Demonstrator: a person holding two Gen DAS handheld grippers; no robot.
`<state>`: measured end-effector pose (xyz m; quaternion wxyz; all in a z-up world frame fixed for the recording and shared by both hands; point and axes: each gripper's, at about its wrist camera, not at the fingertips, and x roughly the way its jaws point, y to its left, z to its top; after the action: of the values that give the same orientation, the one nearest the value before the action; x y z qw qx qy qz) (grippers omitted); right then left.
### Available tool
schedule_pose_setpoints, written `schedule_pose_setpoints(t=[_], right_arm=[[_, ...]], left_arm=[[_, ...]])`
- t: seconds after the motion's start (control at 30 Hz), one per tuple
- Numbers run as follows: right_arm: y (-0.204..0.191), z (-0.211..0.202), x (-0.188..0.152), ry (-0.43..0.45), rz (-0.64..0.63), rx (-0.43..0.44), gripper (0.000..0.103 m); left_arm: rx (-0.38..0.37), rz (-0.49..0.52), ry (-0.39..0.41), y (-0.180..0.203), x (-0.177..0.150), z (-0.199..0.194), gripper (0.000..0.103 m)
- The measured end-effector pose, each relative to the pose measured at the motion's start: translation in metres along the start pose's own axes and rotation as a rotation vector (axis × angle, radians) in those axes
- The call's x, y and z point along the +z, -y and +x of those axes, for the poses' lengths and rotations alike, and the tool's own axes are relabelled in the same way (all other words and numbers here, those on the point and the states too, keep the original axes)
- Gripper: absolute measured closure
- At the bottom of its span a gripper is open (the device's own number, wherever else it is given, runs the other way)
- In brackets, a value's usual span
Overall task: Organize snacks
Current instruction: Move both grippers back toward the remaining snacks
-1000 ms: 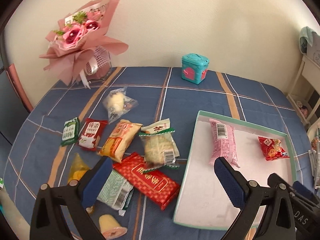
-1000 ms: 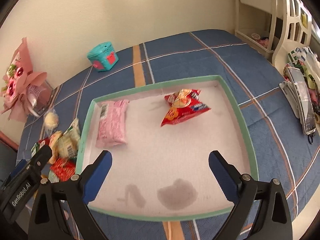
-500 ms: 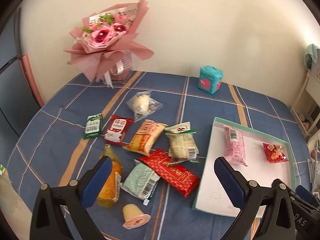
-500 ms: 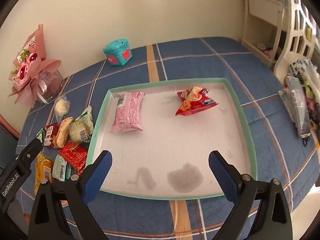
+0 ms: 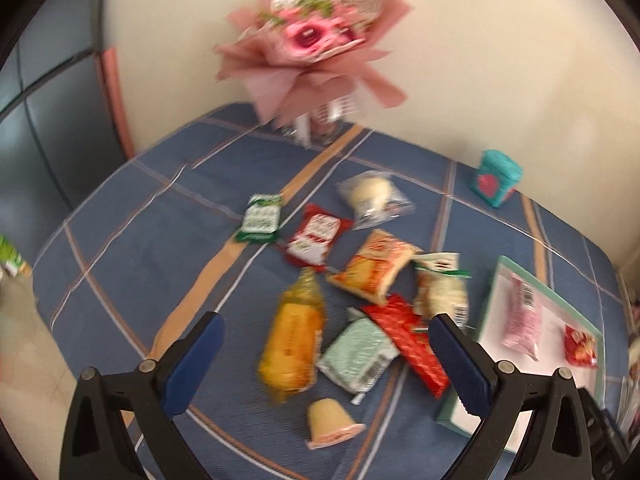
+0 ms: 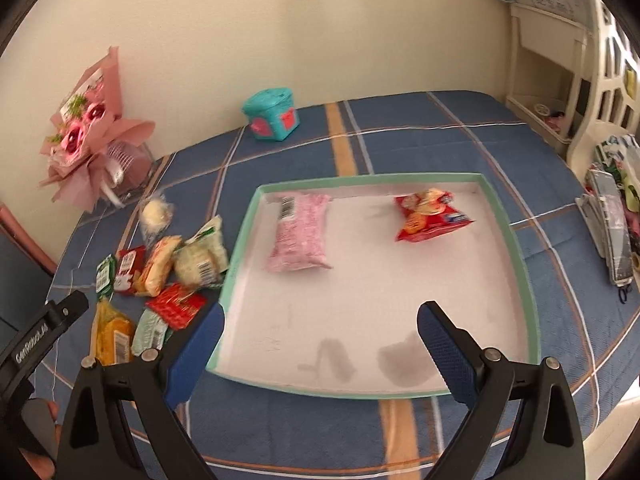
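Note:
Several loose snack packets lie in a heap on the blue checked tablecloth: a yellow packet [image 5: 294,338], a pale green one [image 5: 358,354], a long red one [image 5: 414,338], an orange one [image 5: 374,270] and a small jelly cup [image 5: 330,424]. My left gripper [image 5: 326,364] hangs open above this heap, holding nothing. The green-rimmed white tray [image 6: 516,240] holds a pink packet [image 6: 302,234] and a red packet [image 6: 428,216]. Over the tray's near edge, my right gripper [image 6: 320,352] is open and empty.
A pink bouquet [image 5: 316,46] stands at the back left by the wall. A teal box [image 6: 272,114] sits at the back of the table. White shelving [image 6: 560,60] and hanging items [image 6: 612,224] are at the right edge. The left gripper's body [image 6: 36,340] shows at the right view's lower left.
The left view has swung left and drawn back, so the snack heap now lies between its fingers and the tray has slid to the right edge. The right gripper has pulled back from the tray.

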<state>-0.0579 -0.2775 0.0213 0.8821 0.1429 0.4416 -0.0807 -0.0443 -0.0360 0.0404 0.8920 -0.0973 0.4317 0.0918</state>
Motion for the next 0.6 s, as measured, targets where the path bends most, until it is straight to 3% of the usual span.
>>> schedule_pose_setpoints(t=[0.23,0.6], right_arm=[[-0.053,0.008,-0.005,-0.036,-0.092,0.078,0.006],[-0.127,0.040,-0.031,-0.178,-0.245,0.168,0.006]], left_arm=[[0.039,-0.061,-0.123,-0.032,0.004,0.024,0.003],[0.064,-0.036,-0.232,-0.055,0.001,0.047,0.005]])
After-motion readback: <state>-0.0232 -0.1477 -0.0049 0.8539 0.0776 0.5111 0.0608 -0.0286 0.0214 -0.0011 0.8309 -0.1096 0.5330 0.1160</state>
